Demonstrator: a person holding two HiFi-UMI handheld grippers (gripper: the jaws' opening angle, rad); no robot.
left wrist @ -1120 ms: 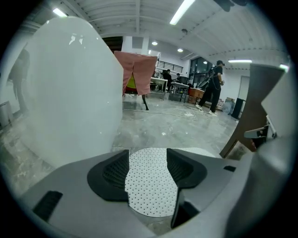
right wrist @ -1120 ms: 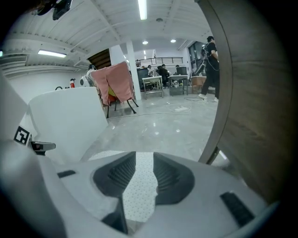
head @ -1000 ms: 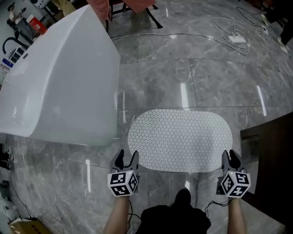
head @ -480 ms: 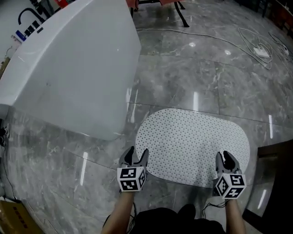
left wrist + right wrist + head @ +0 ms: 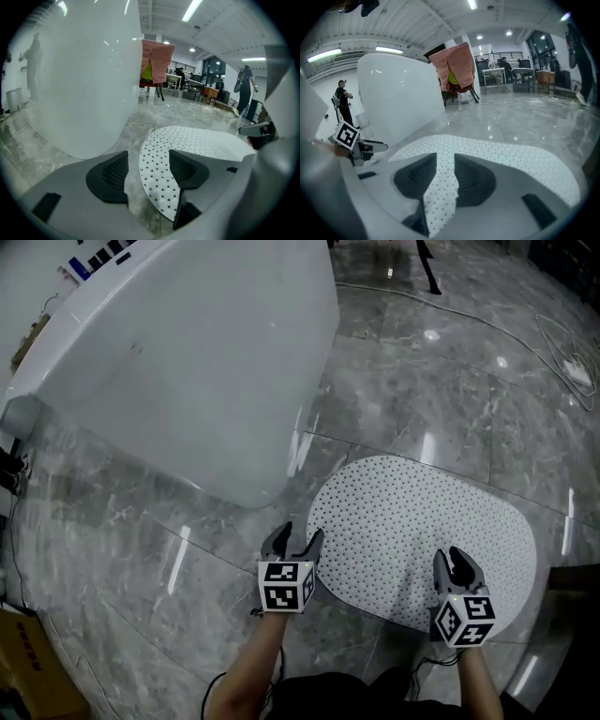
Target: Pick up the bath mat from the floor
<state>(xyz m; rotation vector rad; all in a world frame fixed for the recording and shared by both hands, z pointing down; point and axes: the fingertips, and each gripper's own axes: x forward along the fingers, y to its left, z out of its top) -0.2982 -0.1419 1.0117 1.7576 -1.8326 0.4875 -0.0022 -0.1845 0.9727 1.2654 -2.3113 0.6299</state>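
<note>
Bathtub [image 5: 187, 352] near bath mat [image 5: 422, 521], left hand-held gripper [image 5: 293, 538] opening around its edge, right hand-held gripper [image 5: 452, 563] pinching it

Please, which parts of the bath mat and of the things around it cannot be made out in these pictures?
- Underside of the bath mat: every view; the mat lies flat on the floor and covers it.
- Mat's near edge at the right gripper: head view; the gripper's marker cube covers it.
- Top of the bathtub: head view; cut off by the upper edge.
- The people far behind: right gripper view; too small.
</note>
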